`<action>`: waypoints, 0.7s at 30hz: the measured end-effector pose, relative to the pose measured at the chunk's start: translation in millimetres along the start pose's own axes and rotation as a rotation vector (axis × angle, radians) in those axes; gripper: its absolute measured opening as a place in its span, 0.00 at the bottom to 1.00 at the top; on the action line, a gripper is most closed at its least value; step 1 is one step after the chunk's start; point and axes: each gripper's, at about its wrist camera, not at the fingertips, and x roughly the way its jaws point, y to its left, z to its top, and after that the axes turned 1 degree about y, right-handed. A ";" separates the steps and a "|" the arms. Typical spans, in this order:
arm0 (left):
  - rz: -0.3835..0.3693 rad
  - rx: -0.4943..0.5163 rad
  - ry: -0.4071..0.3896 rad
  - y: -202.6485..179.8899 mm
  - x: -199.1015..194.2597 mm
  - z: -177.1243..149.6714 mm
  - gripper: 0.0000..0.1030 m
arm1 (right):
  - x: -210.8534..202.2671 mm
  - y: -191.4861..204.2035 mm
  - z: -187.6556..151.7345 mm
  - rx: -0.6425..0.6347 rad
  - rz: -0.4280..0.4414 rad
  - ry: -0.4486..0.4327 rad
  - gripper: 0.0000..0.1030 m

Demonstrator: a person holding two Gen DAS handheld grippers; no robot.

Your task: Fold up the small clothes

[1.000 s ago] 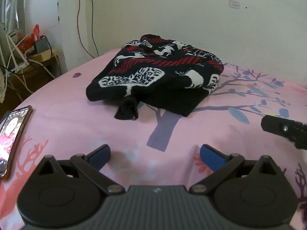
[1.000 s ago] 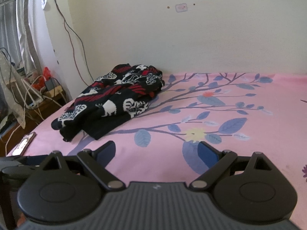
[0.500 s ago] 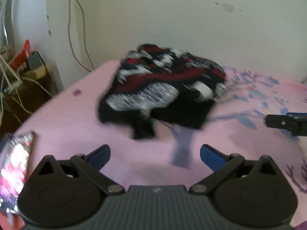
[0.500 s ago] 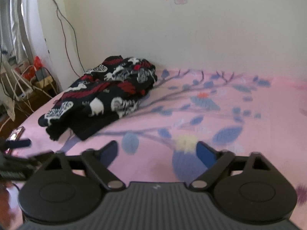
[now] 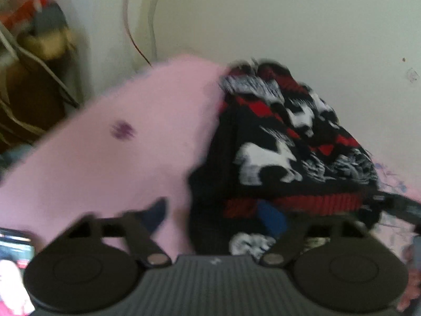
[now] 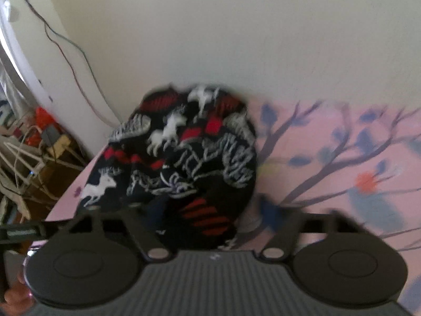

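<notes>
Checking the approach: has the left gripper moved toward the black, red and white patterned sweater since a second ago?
Yes. The left gripper has closed in on the sweater, which now fills its view against the pink bedsheet.

Sweater (image 5: 286,152) on bed (image 5: 110,163) near the wall (image 5: 263,21), phone (image 5: 13,260) left.

A black knitted garment (image 5: 284,155) with red bands and white deer and tree figures lies bunched — apparently loosely folded, though blur hides its edges — on the pink bed (image 5: 105,158) beside the wall.
</notes>
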 end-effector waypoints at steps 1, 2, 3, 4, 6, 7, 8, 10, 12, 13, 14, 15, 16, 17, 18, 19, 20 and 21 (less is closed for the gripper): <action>-0.020 -0.009 0.005 -2.2 0.7 -0.5 0.31 | -1.2 -1.2 1.1 0.031 0.038 -0.005 0.24; -0.012 0.005 -0.015 -7.6 -3.8 -1.7 0.19 | -9.7 2.5 3.4 0.025 0.035 -0.029 0.10; -0.010 0.031 -0.033 -14.2 -10.3 -2.8 0.16 | -21.3 8.2 5.7 -0.014 0.032 -0.062 0.00; -0.014 0.047 -0.059 -20.1 -19.4 -5.7 0.15 | -38.1 12.7 8.6 -0.057 0.045 -0.107 0.00; -0.078 0.077 -0.104 -30.4 -46.0 -13.7 0.14 | -79.0 16.1 14.0 -0.090 0.080 -0.171 0.00; -0.134 0.098 -0.132 -35.6 -63.5 -20.2 0.13 | -102.1 16.1 15.3 -0.102 0.102 -0.195 0.00; -0.183 0.125 -0.162 -41.1 -81.6 -27.7 0.12 | -126.9 16.5 14.2 -0.128 0.118 -0.220 0.00; -0.281 0.197 -0.224 -51.3 -122.1 -48.5 0.11 | -176.2 16.2 5.7 -0.195 0.129 -0.275 0.00; -0.403 0.269 -0.263 -55.8 -157.9 -75.6 0.11 | -227.7 7.9 -10.3 -0.237 0.144 -0.322 0.00; -0.457 0.315 -0.275 -56.9 -171.7 -90.1 0.12 | -258.7 -0.1 -23.1 -0.253 0.149 -0.352 0.00; -0.509 0.361 -0.279 -56.4 -182.8 -103.4 0.13 | -282.2 -7.9 -33.8 -0.265 0.146 -0.376 0.00; -0.558 0.407 -0.281 -53.5 -193.4 -119.5 0.18 | -307.7 -17.3 -47.3 -0.273 0.141 -0.395 0.00; -0.580 0.431 -0.287 -49.6 -198.6 -129.1 0.19 | -331.3 -29.1 -61.1 -0.277 0.148 -0.399 0.00; -0.585 0.455 -0.298 -44.8 -203.6 -139.0 0.20 | -353.4 -42.4 -76.4 -0.283 0.185 -0.377 0.00; -0.564 0.468 -0.310 -41.3 -204.7 -143.5 0.29 | -371.5 -54.1 -91.7 -0.294 0.230 -0.342 0.00; -0.523 0.470 -0.321 -38.1 -202.4 -144.2 0.42 | -388.1 -65.8 -108.6 -0.306 0.267 -0.302 0.00; -0.478 0.458 -0.322 -36.3 -197.9 -140.4 0.47 | -401.5 -76.3 -125.5 -0.312 0.268 -0.277 0.00; -0.429 0.430 -0.301 -36.0 -189.5 -131.9 0.51 | -409.8 -85.2 -140.5 -0.310 0.239 -0.269 0.00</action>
